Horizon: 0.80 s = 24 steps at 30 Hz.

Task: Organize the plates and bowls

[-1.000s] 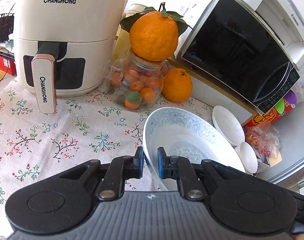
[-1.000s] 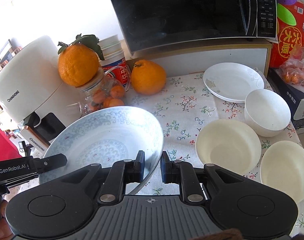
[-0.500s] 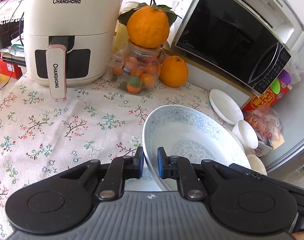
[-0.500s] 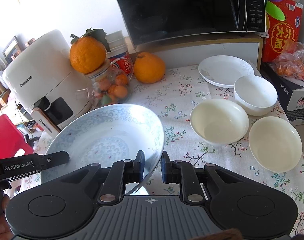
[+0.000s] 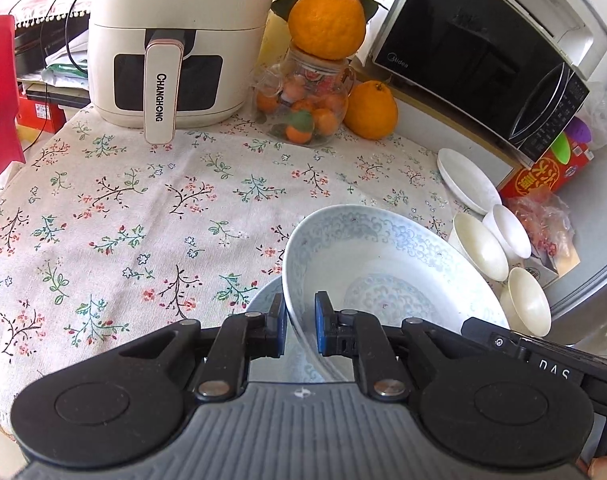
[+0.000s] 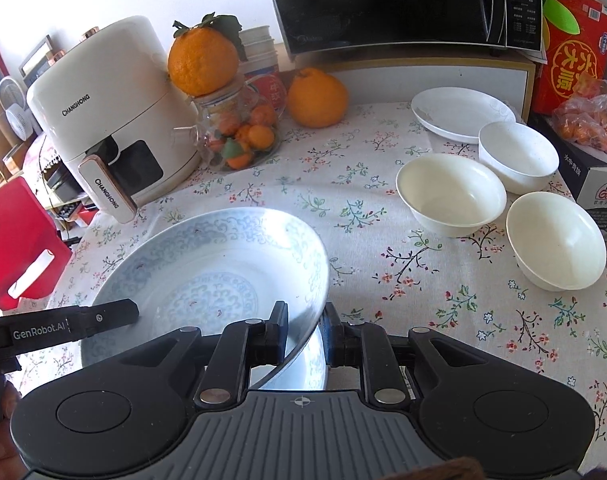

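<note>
Both grippers hold one large blue-patterned plate [image 5: 383,264] by opposite rims, lifted above the floral tablecloth. My left gripper [image 5: 299,330] is shut on its left rim. My right gripper [image 6: 305,334] is shut on the right rim of the same plate [image 6: 207,276]. A second blue-patterned plate [image 6: 309,364] lies on the table right under it, and its edge shows in the left wrist view [image 5: 263,296]. Three white bowls [image 6: 449,194] [image 6: 517,156] [image 6: 555,240] and a white plate [image 6: 461,114] stand on the right side of the table.
A white air fryer [image 5: 175,40] stands at the back left. A glass jar of small oranges [image 5: 307,100] with a big orange on top and another orange [image 5: 369,110] stand in front of the microwave [image 5: 479,68]. A red box [image 6: 575,60] and a bag of fruit sit far right.
Both grippers have pulled the held plate back toward the table's near edge. The second patterned plate has come into view beneath it.
</note>
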{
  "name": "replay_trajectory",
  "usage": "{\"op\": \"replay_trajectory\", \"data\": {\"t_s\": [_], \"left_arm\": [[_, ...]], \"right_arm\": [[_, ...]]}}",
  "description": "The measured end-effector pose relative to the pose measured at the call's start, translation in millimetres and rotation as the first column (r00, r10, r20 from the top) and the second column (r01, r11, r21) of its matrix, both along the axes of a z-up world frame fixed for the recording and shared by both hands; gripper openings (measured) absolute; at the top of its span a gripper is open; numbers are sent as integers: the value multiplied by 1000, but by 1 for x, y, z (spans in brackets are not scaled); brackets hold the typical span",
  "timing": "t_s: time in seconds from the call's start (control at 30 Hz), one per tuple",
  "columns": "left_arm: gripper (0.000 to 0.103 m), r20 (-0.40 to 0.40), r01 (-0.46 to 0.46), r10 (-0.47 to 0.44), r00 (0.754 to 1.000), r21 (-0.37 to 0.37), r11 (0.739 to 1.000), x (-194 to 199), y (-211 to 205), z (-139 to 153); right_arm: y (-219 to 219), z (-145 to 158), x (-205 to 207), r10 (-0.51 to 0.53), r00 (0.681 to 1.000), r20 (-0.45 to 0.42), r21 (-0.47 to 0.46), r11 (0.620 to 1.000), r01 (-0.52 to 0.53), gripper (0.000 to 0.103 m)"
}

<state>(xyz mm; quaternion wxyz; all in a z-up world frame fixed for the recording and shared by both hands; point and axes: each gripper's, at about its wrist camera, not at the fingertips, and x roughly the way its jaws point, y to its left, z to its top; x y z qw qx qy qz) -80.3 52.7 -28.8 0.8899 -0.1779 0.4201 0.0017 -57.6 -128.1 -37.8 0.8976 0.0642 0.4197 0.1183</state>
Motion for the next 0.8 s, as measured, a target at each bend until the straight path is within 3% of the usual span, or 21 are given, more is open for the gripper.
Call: {"op": "replay_trajectory", "data": {"t_s": [0.8], "left_arm": [[13, -66, 23, -19, 998, 66, 998, -19, -5, -25]], "right_arm": [[13, -24, -22, 22, 997, -67, -56, 998, -25, 19]]}}
